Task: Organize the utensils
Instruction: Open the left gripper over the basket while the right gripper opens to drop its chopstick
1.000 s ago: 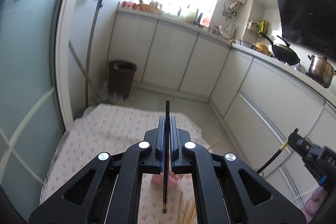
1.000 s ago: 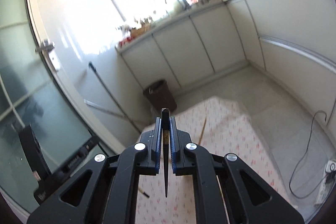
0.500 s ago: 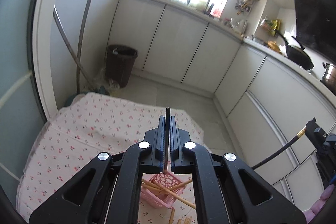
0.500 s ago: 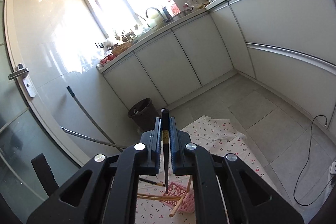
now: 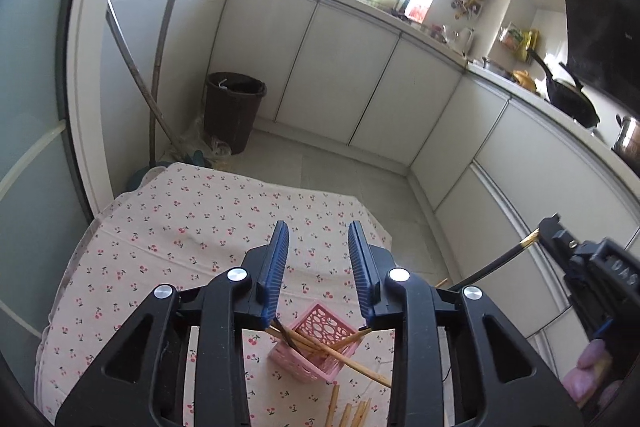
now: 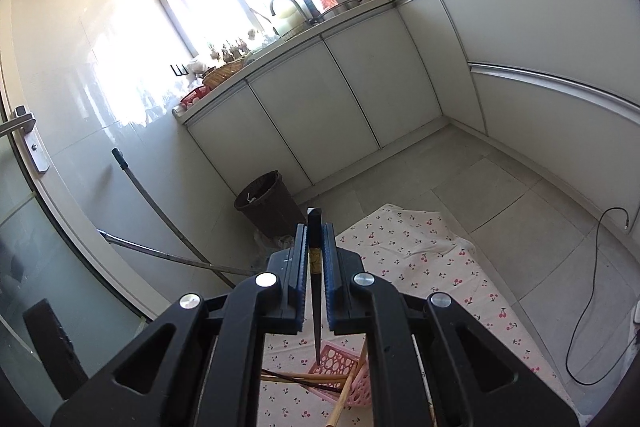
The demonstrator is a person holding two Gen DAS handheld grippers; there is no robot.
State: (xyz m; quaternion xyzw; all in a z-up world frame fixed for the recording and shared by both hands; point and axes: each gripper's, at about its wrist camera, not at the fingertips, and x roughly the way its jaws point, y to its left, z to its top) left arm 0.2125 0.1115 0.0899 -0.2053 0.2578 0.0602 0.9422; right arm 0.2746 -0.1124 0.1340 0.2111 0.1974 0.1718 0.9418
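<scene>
Two claws work over one table draped in a cherry-print cloth (image 5: 168, 227). Left claw (image 5: 318, 247): jaws parted and opening, nothing between the blue pads (image 5: 276, 259). Below and just ahead of its fingertips sits one pink basket (image 5: 316, 343), holding about four chopsticks: three light wooden ones (image 5: 360, 367) leaning across its rim, and one dark one (image 5: 289, 339) standing tilted at the basket's near left corner. Nearer the claw's base, about four more wooden chopsticks (image 5: 352, 413) lie on the cloth; the exact count is unclear at the picture's edge. Right claw (image 6: 315, 239): clenched on one dark chopstick (image 6: 316, 307), held upright, its top poking above the fingertips and its thin tip hanging over the basket (image 6: 340, 363) below. From the left camera, this right claw (image 5: 548, 231) appears off to the right with its chopstick (image 5: 492, 263) slanting down toward the table. Beyond both claws: one dark bin (image 5: 234, 111) on the floor and two long poles (image 5: 160, 67) leaning against the wall.
</scene>
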